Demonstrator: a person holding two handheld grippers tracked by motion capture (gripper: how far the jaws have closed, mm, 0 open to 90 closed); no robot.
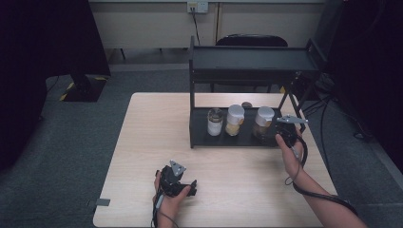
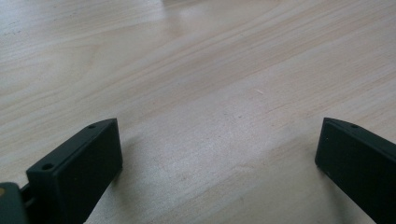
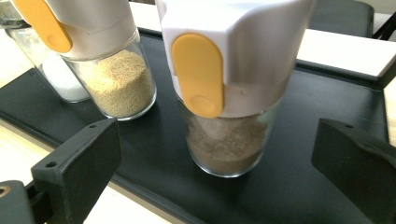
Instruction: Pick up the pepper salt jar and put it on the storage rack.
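right fingers [image 3: 74,163] apart before brown-powder jar [image 3: 233,93], left fingers [image 2: 79,163] apart, yellow-grain jar [image 3: 107,65]

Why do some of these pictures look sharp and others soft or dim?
High view: dim overall, dark at both sides, the three jars small and slightly soft. Left gripper view: a pale sheen on the table, soft shadows beside the jaws. Right gripper view: the nearest jar looms large, its edges soft.

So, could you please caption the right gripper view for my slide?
Open right gripper faces a brown-spice jar on the black shelf tray.
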